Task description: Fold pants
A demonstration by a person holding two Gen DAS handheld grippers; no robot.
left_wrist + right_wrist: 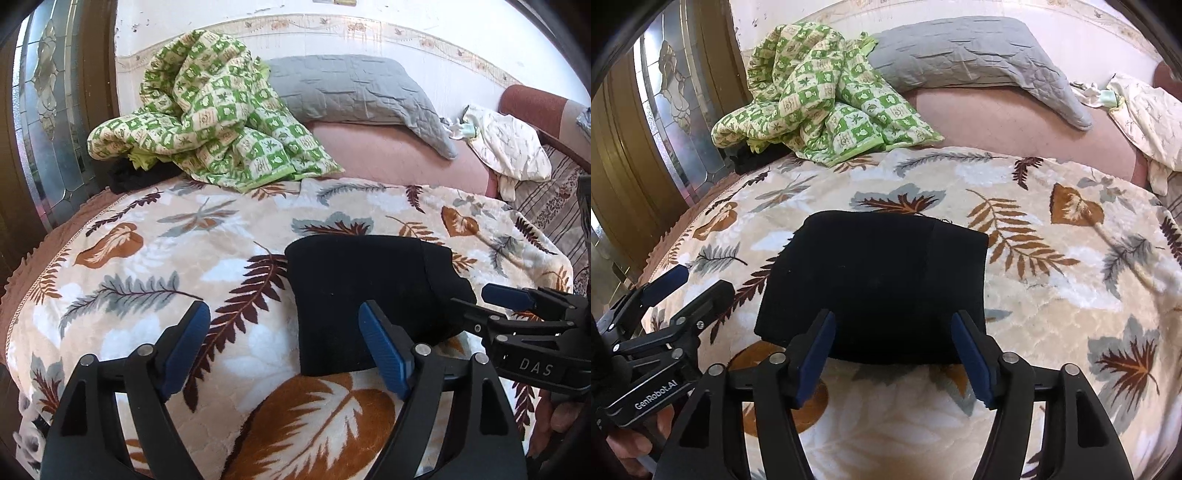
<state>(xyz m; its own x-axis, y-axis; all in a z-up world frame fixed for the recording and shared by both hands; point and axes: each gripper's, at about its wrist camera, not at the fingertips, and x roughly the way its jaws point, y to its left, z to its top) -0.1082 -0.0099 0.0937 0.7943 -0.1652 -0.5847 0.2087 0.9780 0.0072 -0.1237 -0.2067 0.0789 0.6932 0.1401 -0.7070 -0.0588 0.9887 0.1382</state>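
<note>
The black pants [365, 295] lie folded into a compact rectangle on a leaf-patterned blanket [147, 273]; they also show in the right wrist view [875, 280]. My left gripper [284, 321] is open and empty, just left of and before the pants. My right gripper [892, 328] is open and empty, its fingertips at the near edge of the folded pants. The right gripper also shows at the right of the left wrist view [480, 299], beside the pants. The left gripper shows at the left of the right wrist view [698, 280].
A green checked quilt [207, 118] is heaped at the back left, a grey pillow [354, 88] behind it. A cream cloth [509, 144] lies at the back right. A glass-panelled wooden door [48, 122] stands left of the bed.
</note>
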